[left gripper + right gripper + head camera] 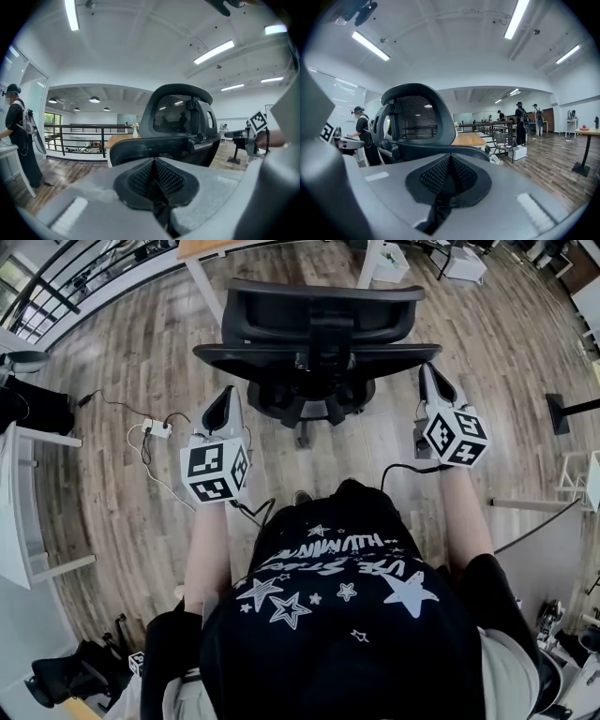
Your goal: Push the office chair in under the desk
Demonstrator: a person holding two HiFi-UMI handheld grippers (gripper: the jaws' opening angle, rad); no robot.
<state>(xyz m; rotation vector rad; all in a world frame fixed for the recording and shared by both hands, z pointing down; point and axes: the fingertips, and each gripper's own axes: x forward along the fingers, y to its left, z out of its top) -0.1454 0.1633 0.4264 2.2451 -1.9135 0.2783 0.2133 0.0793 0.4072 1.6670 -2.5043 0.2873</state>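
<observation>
A black office chair (319, 329) stands at the far middle of the wooden floor (112, 381), its mesh back and headrest turned toward the person (347, 615) in a star-printed black shirt who faces it from the near side. Beyond it, at the far edge, is the desk (211, 247), a wood top on white legs; the chair sits on the near side of it, not under it, with its wheeled base out on open floor. The left gripper (226, 397) points at the left end of the chair back's lower rim and the right gripper (429, 373) at its right end, each very near the rim, though whether either touches it cannot be told. In the left gripper view the left gripper (154, 161) has its ribbed pads pressed together with nothing between them, the chair (178, 122) looms just ahead, and the desk (119, 139) with a small vase (135, 131) shows past it before a dark railing (79, 136). In the right gripper view the right gripper (450, 159) is likewise pressed together and empty, the chair (417, 117) close ahead to its left and the desk (471, 139) behind. A white power strip (157, 429) with cables lies on the floor to the left
</observation>
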